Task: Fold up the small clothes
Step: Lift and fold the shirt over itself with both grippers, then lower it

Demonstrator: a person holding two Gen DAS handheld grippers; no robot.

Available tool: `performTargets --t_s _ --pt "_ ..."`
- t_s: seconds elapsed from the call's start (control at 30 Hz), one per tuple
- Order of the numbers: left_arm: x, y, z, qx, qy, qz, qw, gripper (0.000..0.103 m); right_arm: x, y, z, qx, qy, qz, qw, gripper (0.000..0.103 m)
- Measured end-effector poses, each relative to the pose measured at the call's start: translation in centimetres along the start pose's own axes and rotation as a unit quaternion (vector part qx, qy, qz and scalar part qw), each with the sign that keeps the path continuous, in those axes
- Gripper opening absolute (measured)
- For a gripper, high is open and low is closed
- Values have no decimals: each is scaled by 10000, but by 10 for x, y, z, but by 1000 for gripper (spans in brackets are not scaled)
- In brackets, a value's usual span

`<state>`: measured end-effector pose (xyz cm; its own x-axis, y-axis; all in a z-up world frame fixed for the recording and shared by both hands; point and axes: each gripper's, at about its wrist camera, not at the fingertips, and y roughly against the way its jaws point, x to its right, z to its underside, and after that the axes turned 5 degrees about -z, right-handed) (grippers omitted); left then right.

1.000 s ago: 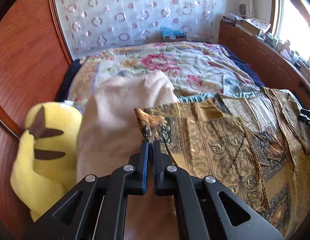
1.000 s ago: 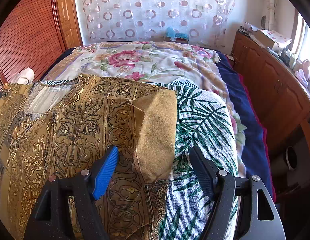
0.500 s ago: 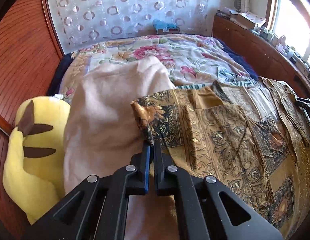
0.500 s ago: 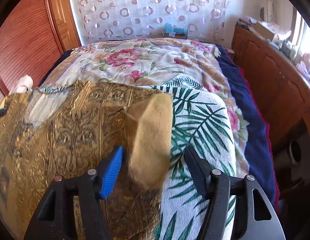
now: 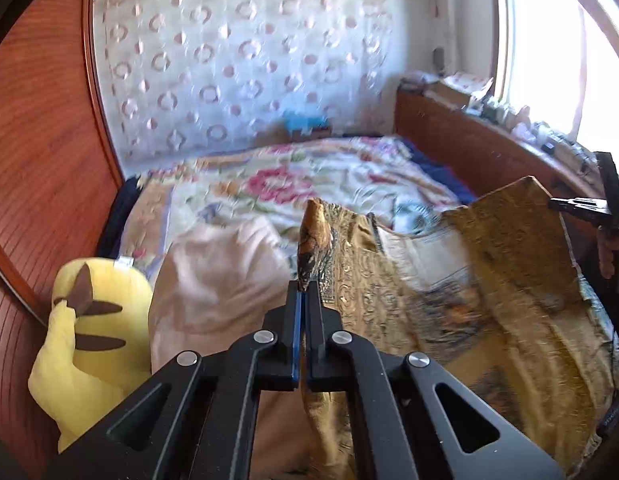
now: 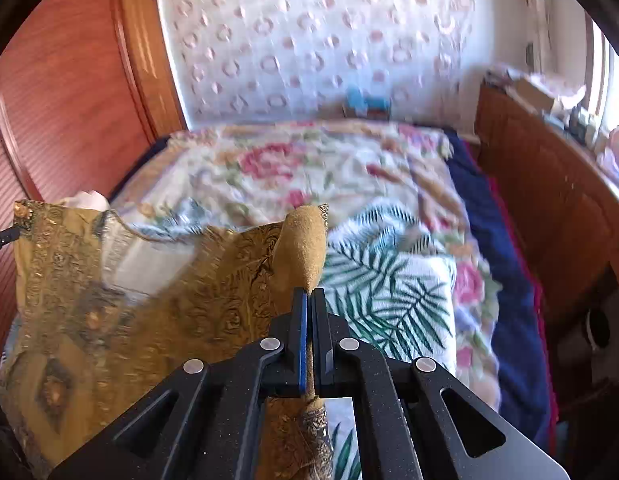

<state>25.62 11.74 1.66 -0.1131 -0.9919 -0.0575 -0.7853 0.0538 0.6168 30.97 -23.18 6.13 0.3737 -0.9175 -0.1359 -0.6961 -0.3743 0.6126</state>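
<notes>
A lived-in home bedroom, plainly: a bed spread with a floral quilt over a navy sheet, hemmed in by reddish wooden panelling on one side and a low wooden cabinet on the other. Behind the bed, a sheer curtain patterned with circles; beside it, a bright window with small household clutter lined along the sill. Domestic touches throughout: a yellow plush toy, a beige pillow, a palm-leaf towel.
</notes>
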Motion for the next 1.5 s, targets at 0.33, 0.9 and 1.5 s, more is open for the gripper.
performTargets --t_s 0.33,0.9,1.5 --pt "15 107 39 736 -34 196 9971 2 -28 119 58 774 347 -229 9961 1" --pt "1 203 187 594 704 18 9958 2 -25 265 240 637 -27 -317 9975 1" --pt "9 195 230 76 453 -60 9989 3 -43 240 239 -382 126 129 9991 1"
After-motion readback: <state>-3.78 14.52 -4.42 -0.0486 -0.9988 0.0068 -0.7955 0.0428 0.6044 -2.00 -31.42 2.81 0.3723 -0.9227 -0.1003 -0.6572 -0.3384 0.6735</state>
